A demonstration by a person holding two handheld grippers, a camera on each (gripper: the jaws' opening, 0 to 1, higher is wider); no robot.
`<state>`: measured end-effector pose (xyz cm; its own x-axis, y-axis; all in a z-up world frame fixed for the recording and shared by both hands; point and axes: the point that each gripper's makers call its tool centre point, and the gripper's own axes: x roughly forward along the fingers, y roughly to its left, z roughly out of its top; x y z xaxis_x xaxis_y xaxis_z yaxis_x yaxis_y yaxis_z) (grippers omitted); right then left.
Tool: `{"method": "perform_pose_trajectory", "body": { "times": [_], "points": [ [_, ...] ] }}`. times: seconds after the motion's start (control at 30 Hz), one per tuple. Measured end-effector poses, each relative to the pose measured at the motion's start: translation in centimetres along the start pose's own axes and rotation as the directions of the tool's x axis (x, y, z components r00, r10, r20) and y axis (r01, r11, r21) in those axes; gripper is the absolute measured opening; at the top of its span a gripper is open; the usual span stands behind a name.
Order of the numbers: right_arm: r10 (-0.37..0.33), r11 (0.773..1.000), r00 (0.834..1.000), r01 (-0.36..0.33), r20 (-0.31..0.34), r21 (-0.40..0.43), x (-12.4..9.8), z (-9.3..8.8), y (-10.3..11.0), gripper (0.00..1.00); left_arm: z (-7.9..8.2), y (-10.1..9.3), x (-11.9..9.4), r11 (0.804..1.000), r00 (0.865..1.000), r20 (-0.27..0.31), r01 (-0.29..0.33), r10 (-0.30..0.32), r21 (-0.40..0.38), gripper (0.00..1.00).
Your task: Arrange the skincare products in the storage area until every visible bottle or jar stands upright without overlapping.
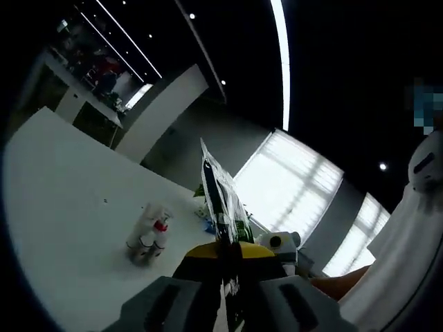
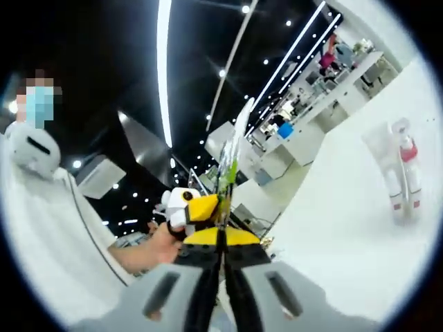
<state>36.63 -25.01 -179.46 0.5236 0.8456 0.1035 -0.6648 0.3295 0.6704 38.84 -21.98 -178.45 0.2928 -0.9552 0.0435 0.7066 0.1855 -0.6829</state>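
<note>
Item: flat sachet pinched by both grippers, lifted clear of the tabletop; bottles waiting beyond.

Left gripper view: left gripper (image 1: pixel 226 266) clenched on a thin printed sachet (image 1: pixel 220 197), edge-on, rising straight ahead of the jaws; cluster of small white bottles (image 1: pixel 147 235) with a red-capped one among them stands on the white tabletop (image 1: pixel 62 187), ahead and to the gripper's left, well apart; a person's white sleeve (image 1: pixel 408 242) off to its right. Right gripper view: right gripper (image 2: pixel 223 266) likewise closed on the same sachet (image 2: pixel 230 159), the left gripper (image 2: pixel 201 207) meeting it just ahead; bottles (image 2: pixel 398 176) on the tabletop (image 2: pixel 346 235) far to the right. Step judged: handling a packet, not yet arranging; next move calls for one gripper letting go and the sachet being set down beside the bottles, without toppling them.
</note>
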Motion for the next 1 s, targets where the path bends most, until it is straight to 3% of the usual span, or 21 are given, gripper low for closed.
{"method": "perform_pose_trajectory", "body": {
  "times": [0.5,0.73,1.0],
  "points": [
    [-0.005,1.000,1.000,0.006,0.010,-0.025,-0.1,1.4,-0.7,0.00,-1.0,0.5,-0.4,0.999,1.000,0.013,-0.016,0.016,-0.033,0.08],
    [0.002,1.000,1.000,-0.002,-0.001,-0.031,0.8,1.4,-0.4,0.00,-0.7,0.5,-1.0,0.998,0.999,0.035,-0.016,0.019,-0.065,0.01],
    [-0.046,0.998,0.999,0.045,-0.019,-0.049,1.4,1.1,-1.1,0.00,-0.7,1.6,-1.2,0.995,0.995,0.045,-0.090,0.092,-0.045,0.00]
  ]
}}
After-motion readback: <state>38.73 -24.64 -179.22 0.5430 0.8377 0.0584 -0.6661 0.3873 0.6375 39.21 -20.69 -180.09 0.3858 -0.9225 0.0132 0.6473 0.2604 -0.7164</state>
